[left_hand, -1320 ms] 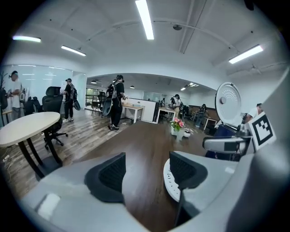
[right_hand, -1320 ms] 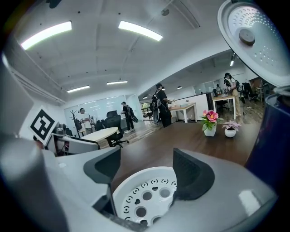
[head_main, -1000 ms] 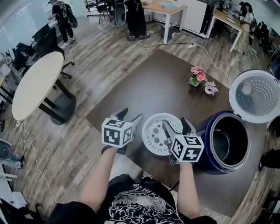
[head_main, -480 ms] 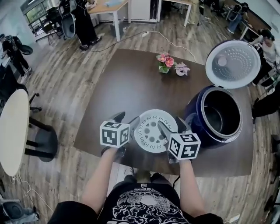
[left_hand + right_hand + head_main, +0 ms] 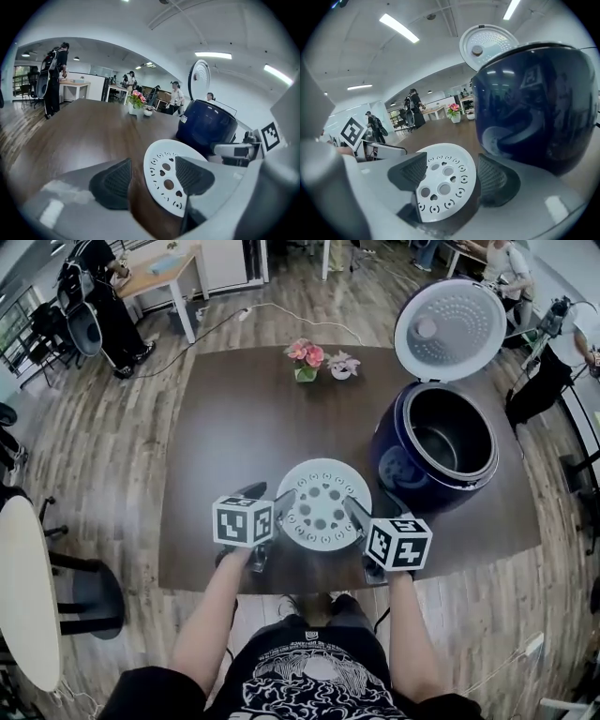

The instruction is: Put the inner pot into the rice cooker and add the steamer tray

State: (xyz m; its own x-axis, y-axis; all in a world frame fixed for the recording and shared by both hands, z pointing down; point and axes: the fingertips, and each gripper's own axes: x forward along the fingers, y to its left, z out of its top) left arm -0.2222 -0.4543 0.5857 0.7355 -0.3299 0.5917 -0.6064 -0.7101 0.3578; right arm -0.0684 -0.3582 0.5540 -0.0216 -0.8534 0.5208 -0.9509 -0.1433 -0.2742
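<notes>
The white steamer tray (image 5: 319, 504), round and pierced with holes, lies flat on the brown table (image 5: 234, 427) in front of me. My left gripper (image 5: 272, 495) stands at its left rim and my right gripper (image 5: 370, 506) at its right rim. In the left gripper view the tray (image 5: 164, 176) has its edge between the spread jaws of the left gripper (image 5: 152, 177), and nothing is pressed. In the right gripper view the jaws of the right gripper (image 5: 452, 174) are closing around the tray (image 5: 443, 180) without gripping it. The navy rice cooker (image 5: 436, 442) stands right of the tray with its lid (image 5: 450, 326) raised and a metal pot inside.
A vase of pink flowers (image 5: 305, 357) and a small white pot (image 5: 340, 364) stand at the table's far side. The table's near edge (image 5: 281, 585) runs just under my hands. People and office desks fill the room beyond.
Both grippers have sunk and tipped down toward the tray, and their tips now flank its rim. The right jaws have narrowed a little. The tray has not shifted on the table.
</notes>
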